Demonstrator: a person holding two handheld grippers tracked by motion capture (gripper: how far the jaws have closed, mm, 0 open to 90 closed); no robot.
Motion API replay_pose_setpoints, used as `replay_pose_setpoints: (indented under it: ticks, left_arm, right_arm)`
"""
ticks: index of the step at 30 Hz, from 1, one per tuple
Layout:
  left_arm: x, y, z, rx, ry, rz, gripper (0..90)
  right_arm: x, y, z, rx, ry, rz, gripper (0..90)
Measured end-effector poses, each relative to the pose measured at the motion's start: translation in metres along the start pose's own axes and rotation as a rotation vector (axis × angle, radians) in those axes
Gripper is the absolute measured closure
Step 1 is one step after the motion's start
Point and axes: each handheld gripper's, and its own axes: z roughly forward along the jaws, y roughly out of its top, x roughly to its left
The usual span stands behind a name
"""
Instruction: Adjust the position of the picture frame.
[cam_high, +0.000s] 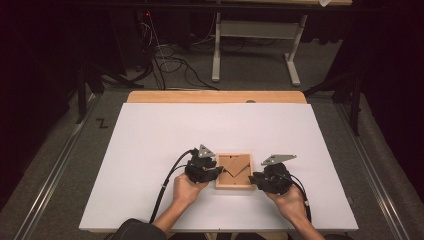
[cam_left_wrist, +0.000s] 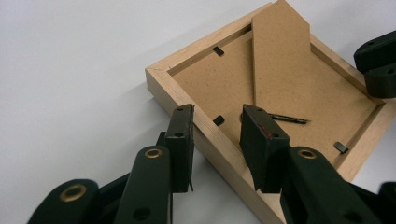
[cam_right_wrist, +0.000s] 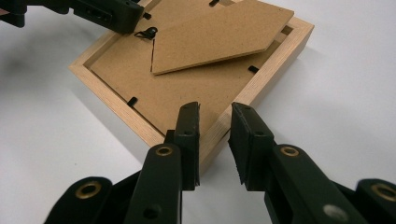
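Right claw (cam_right_wrist: 215, 112) jaws parted, straddling corner of wooden frame (cam_right_wrist: 275, 72); backing stand (cam_right_wrist: 219, 35) raised.

high: overhead, far | claw views: low, close, opposite sides | shared: frame (cam_high: 234, 171)

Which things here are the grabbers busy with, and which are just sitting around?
Part of the job:
- pale wooden picture frame lying face down
- brown fibreboard stand flap on its back
- small black metal clips holding the back board
- left gripper, jaws astride the frame's rail
- right gripper, jaws astride the frame's rail

Just lying about:
- white table board
- black cables on the floor
- grey metal table legs behind
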Motion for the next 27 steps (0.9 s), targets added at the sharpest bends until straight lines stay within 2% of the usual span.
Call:
replay_pose_setpoints:
  ticks: [10,15,19,20,27]
  left_arm:
    - [-0.001,0.001,-0.001,0.009,-0.015,0.005,62.3]
    - [-0.004,0.001,-0.004,0.005,-0.005,0.019,57.3]
    - [-0.003,0.002,-0.008,0.001,0.001,0.012,54.3]
    - [-0.003,0.002,-0.009,0.0,0.003,0.01,53.5]
    - [-0.007,-0.002,-0.019,-0.006,0.012,0.028,49.8]
  right_arm:
    - [0.001,-0.001,0.001,-0.002,-0.008,-0.02,70.1]
    - [0.0,-0.002,0.003,-0.005,-0.004,-0.015,65.5]
    - [0.0,-0.003,0.002,-0.009,-0.008,-0.007,59.4]
    - [-0.001,-0.003,0.001,-0.021,-0.025,-0.016,56.9]
    - [-0.004,-0.004,-0.004,-0.075,-0.054,-0.014,49.4]
